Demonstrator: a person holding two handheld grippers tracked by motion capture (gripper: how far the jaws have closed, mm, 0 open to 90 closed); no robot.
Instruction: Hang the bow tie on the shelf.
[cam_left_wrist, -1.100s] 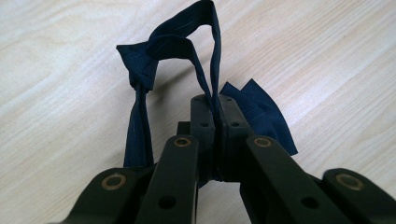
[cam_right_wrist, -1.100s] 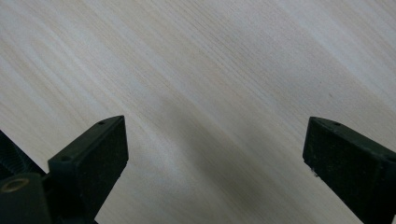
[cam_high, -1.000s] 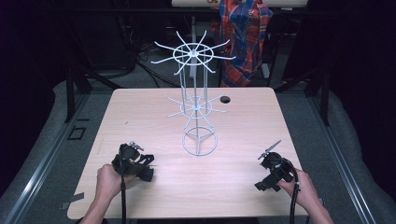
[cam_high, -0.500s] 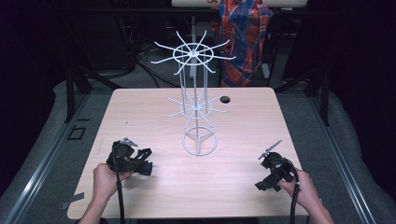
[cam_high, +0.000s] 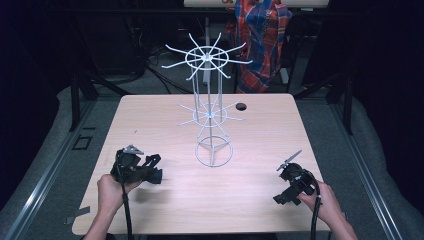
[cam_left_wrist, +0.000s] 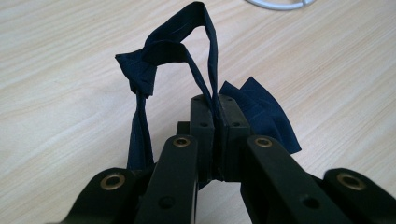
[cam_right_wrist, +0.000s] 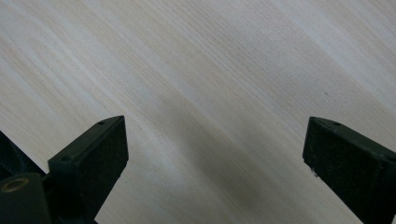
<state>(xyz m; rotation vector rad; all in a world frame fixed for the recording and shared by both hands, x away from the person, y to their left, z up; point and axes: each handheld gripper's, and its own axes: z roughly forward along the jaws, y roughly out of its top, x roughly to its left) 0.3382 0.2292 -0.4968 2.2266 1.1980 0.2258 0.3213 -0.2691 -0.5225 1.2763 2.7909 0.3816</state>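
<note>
My left gripper (cam_high: 150, 167) has slid back toward the tabletop's (cam_high: 165, 115) near-left corner since the earlier frame, dragging the dark blue ribbon (cam_left_wrist: 187, 56) with it. Its jaws are pressed together, pinching the ribbon's strap. My right gripper (cam_high: 285, 186) sits near the near-right corner, jaws spread wide over bare wood. The white wire rack (cam_high: 210, 112) stands mid-table.

Pale matt wood-grain table (cam_high: 165, 120) bears a glossy white wire rack (cam_high: 210, 112), near which thin dark-blue cloth (cam_left_wrist: 187, 60) sits pinched between matt black plastic jaws.
</note>
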